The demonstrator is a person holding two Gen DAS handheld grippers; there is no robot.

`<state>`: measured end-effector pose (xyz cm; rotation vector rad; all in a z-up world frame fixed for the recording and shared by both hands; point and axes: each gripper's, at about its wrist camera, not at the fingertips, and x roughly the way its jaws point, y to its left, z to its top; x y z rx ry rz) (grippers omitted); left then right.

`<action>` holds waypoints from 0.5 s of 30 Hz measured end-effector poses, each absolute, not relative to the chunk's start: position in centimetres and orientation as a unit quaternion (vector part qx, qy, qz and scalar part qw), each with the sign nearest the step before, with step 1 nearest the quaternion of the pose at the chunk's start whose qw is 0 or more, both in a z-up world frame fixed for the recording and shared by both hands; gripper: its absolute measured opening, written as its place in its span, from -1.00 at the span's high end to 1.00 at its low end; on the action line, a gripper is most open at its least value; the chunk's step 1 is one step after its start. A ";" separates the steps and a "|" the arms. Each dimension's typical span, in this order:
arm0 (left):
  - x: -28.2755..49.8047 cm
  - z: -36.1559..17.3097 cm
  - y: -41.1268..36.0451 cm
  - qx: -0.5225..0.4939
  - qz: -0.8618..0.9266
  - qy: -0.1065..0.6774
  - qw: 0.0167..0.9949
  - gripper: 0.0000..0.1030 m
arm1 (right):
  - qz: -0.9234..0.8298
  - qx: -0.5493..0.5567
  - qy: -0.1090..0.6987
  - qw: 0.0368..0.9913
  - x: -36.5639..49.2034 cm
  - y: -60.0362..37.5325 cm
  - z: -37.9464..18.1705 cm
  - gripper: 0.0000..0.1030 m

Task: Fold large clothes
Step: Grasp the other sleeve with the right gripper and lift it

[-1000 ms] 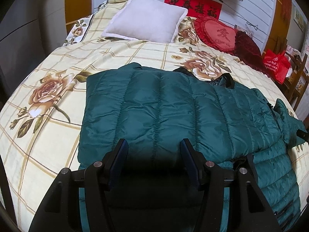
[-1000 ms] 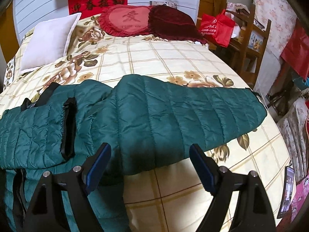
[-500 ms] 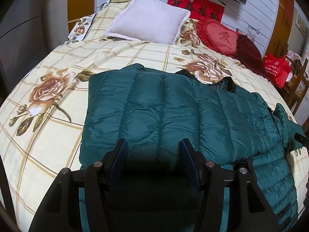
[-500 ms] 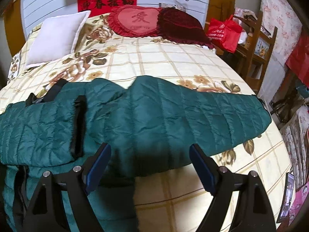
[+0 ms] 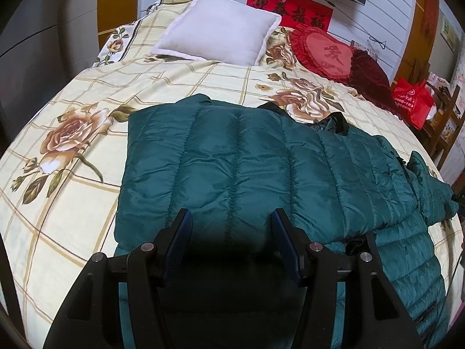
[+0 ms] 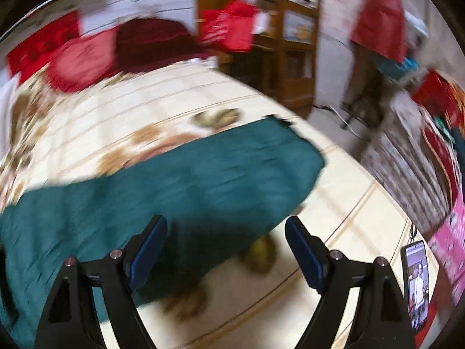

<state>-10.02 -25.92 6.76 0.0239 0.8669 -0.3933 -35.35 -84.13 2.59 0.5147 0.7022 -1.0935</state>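
A dark green quilted puffer jacket (image 5: 261, 163) lies spread across the floral bedspread (image 5: 72, 151), its left side folded over the body and its black-lined collar toward the pillows. My left gripper (image 5: 231, 218) hovers open over the jacket's near edge, nothing between its blue pads. In the blurred right wrist view the jacket's outstretched sleeve (image 6: 203, 174) runs across the bed to its cuff at the right. My right gripper (image 6: 226, 229) stands open just above the sleeve's near edge, holding nothing.
A white pillow (image 5: 221, 29), a red heart cushion (image 5: 325, 52) and a dark red cushion (image 5: 369, 67) lie at the bed's head. A red bag (image 5: 412, 101) and wooden shelves (image 6: 290, 43) stand to the right. A phone (image 6: 417, 285) lies near the bed's right edge.
My right gripper has swept to the right along the sleeve toward its cuff and rolled, blurring its view. The left gripper has stayed put.
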 end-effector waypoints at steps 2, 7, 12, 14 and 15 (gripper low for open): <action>-10.0 6.6 -25.9 0.012 -0.188 0.420 0.888 -0.31 | -0.524 0.249 0.319 0.749 -36.3 -86.4 1.9 -0.68; -9.9 6.4 -25.8 0.013 -0.188 0.420 0.888 -0.31 | -0.547 0.296 0.308 0.720 -37.6 -90.9 -0.4 -0.68; -9.6 6.2 -25.4 0.008 -0.184 0.420 0.889 -0.31 | -0.530 0.323 0.279 0.732 -37.7 -93.1 -1.8 -0.45; -9.4 6.2 -25.2 0.008 -0.182 0.421 0.889 -0.31 | -0.527 0.309 0.287 0.738 -37.2 -93.3 -1.9 0.18; -9.3 6.2 -25.1 0.007 -0.181 0.421 0.889 -0.31 | -0.522 0.305 0.292 0.741 -37.0 -93.5 -1.7 0.38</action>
